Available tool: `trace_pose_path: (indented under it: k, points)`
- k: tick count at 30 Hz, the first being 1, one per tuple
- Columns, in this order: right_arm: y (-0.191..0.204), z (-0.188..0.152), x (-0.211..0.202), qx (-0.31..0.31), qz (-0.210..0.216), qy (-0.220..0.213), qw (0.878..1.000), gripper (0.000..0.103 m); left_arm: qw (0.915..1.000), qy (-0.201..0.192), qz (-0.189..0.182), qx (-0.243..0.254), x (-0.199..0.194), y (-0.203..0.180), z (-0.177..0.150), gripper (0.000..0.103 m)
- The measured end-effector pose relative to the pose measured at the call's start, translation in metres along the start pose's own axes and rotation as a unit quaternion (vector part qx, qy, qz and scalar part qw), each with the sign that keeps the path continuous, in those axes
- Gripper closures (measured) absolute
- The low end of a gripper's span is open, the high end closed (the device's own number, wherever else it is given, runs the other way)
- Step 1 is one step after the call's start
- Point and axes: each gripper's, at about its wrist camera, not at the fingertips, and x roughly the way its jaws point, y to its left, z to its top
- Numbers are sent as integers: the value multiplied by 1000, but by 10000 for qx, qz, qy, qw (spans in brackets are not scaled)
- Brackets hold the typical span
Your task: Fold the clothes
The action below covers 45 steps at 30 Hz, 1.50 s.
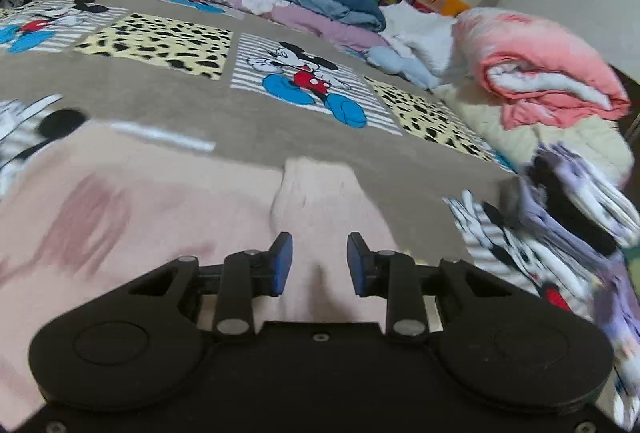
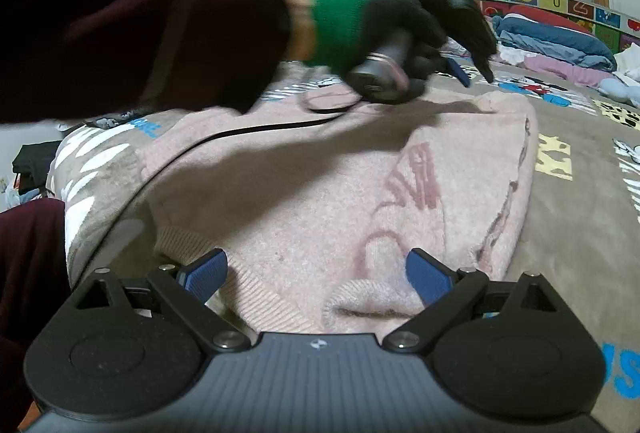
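A pink knitted sweater (image 2: 312,193) lies spread on a bed covered by a taupe cartoon-print blanket (image 1: 208,101). The knit looks soft, limp and light; by that look it should drape and sag wherever it is lifted, and it is unlikely to slip or break. A faded rose motif (image 2: 416,173) marks the fuzzy front. The ribbed hem (image 2: 256,289) and a rolled cuff (image 2: 368,297) look the firmest parts to take hold of, being thicker than the body.

The right claw (image 2: 316,275) hangs just above the hem, its blue pads (image 2: 428,279) wide apart and gripping nothing. The left claw (image 1: 320,261), carried by a gloved hand (image 2: 404,29), stands over the far part of the sweater with a narrow gap and no cloth between its pads. A stack of folded clothes (image 1: 568,217) sits at the bed's edge; rolled quilts (image 1: 548,73) lie beyond.
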Motion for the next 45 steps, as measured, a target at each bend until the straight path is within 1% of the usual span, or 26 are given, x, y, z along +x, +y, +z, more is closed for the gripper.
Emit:
trace_pose_path:
  k: [1, 2, 3, 5, 8, 10, 13, 15, 17, 19, 21, 25, 30, 32, 34, 36, 39, 41, 43, 44, 45]
  points:
    - [1, 0, 0, -24, -19, 2, 10000, 7, 10000, -42, -30, -53, -17, 4, -9, 76]
    - [2, 0, 0, -49, -43, 2, 10000, 7, 9999, -85, -60, -110, -34, 8, -18, 68]
    - [3, 0, 0, -74, -69, 0, 9999, 7, 9996, -142, -93, -213, -53, 14, -29, 56]
    - [5, 0, 0, -120, -121, -6, 9999, 7, 9988, -230, -172, -396, -85, 21, -47, 52]
    - [8, -1, -1, -180, -205, -62, 9996, 7, 9966, -388, -264, -678, -124, 32, -69, 52]
    - [9, -2, -3, -201, -254, -125, 9994, 8, 9942, -520, -310, -887, -151, 40, -83, 49]
    - [12, -4, -8, -249, -373, -265, 9986, 12, 9916, -729, -155, -1055, -182, 52, -101, 47]
    - [17, -6, -15, -322, -486, -389, 9975, 14, 9872, -902, -8, -1313, -202, 67, -115, 47]
    - [24, -7, -24, -370, -658, -490, 9959, 16, 9795, -1102, 63, -1684, -218, 86, -127, 46]
    - [32, -8, -36, -324, -715, -594, 9951, 17, 9712, -1240, 96, -2032, -231, 103, -140, 45]
    - [42, -8, -49, -310, -694, -708, 9946, 17, 9638, -1348, 257, -2287, -242, 120, -149, 44]
    - [56, -6, -59, -256, -604, -762, 9949, 17, 9542, -1404, 662, -2557, -261, 146, -161, 43]
    - [50, -2, -56, 510, -338, -729, 9955, 17, 9407, -1490, 1100, -2842, -283, 172, -174, 42]
    - [44, -3, -57, 934, -198, -769, 9925, 17, 9358, -1415, 1051, -3053, -285, 182, -178, 42]
    - [36, -5, -58, 1412, -32, -842, 9864, 17, 9311, -1338, 956, -3256, -284, 188, -182, 42]
    - [27, -8, -59, 1824, 121, -926, 9788, 17, 9291, -1252, 709, -3408, -280, 190, -185, 42]
    - [15, -15, -58, 2296, 315, -1021, 9674, 17, 9222, -1195, 345, -3661, -272, 196, -188, 42]
    - [13, -19, -58, 2458, 394, -1051, 9628, 17, 9209, -1177, 258, -3708, -267, 197, -185, 42]
    - [11, -22, -57, 2498, 438, -1075, 9613, 17, 9208, -1156, 145, -3723, -261, 200, -183, 42]
    - [10, -22, -56, 2496, 458, -1085, 9612, 17, 9219, -1150, 113, -3697, -258, 202, -181, 44]
    - [10, -23, -55, 2496, 484, -1097, 9609, 17, 9237, -1156, 114, -3650, -254, 205, -179, 49]
